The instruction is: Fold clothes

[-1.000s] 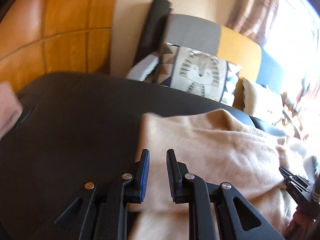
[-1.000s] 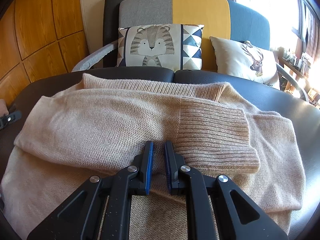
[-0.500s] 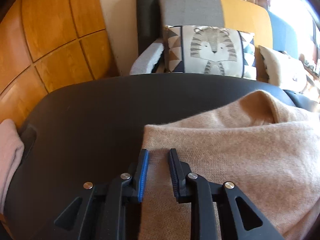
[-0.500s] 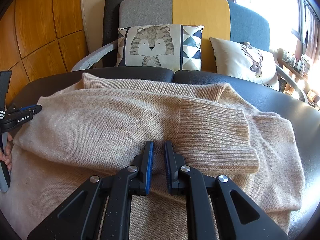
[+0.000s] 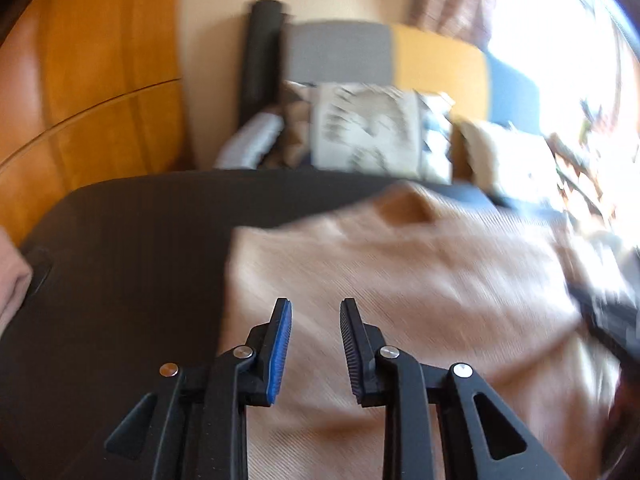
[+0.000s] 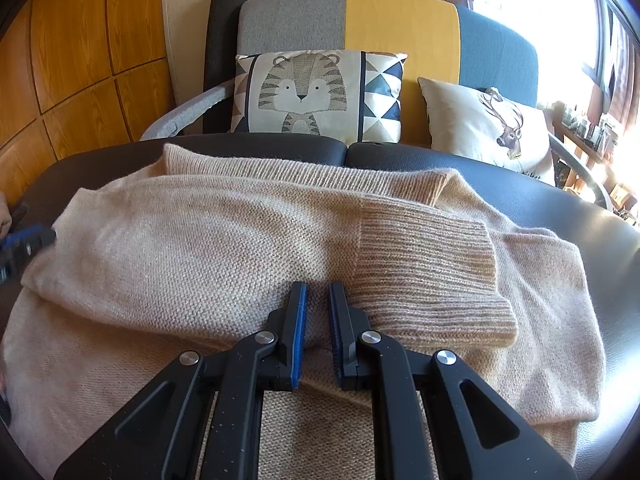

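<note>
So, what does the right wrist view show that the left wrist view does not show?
Only the right wrist view shows the ribbed cuff folded across the sweater, the deer pillow, and the right gripper pinching a fold of knit. Only the left wrist view shows the left gripper's jaws closing with a clear gap above the fabric, and a pink cloth at the left edge. Both share the beige sweater, the dark surface and the tiger pillow.

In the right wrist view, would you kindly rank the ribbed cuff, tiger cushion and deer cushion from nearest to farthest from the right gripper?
From the right gripper:
1. Ribbed cuff, just right of the fingertips, on the sweater.
2. Tiger cushion, straight ahead on the chair.
3. Deer cushion, ahead to the right; nearly level with the tiger cushion, so that order is uncertain.
</note>
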The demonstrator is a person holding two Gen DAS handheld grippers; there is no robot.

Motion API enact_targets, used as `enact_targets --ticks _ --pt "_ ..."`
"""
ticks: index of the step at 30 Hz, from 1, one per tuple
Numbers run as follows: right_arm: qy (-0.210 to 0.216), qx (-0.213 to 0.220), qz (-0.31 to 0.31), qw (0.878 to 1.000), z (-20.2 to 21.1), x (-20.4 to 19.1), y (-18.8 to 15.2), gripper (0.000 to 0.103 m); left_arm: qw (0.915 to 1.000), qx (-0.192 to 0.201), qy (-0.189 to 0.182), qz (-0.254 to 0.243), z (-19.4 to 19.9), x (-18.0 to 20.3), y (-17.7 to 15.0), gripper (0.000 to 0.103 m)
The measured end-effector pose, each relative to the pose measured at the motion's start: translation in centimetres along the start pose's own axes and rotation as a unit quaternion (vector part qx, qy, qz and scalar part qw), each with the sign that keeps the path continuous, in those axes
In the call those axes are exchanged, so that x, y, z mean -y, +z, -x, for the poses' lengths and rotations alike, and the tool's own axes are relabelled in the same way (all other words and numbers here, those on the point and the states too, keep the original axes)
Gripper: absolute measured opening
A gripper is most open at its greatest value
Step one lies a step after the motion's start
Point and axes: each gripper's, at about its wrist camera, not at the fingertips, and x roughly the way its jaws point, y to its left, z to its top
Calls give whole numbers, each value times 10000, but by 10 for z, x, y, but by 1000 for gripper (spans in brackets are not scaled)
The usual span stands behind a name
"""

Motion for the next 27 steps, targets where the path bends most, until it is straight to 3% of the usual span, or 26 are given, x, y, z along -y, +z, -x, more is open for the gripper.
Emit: enact_targets --ticks 3,6,10,14,19,23,27 --pt "9 -5 -27 10000 0 1 0 11 9990 -404 59 181 -15 -7 -9 26" --pt "27 -9 -43 10000 1 1 1 11 9991 -337 15 269 -11 -8 -13 29" --pt "241 -26 -186 9995 2 7 2 13 9992 -271 277 12 -8 4 -17 29" --pt "269 -291 -82 9992 8 6 11 14 9992 -216 323 -24 -2 3 -21 29" --pt "702 -197 146 9972 34 -29 16 15 9996 -191 200 94 -4 -4 -16 29" --pt "544 -385 643 9957 20 -66 6 15 9996 -191 190 99 -4 -4 -16 29" --pt "701 -418 573 9950 20 -59 1 15 9996 -192 58 218 -4 -8 -16 29"
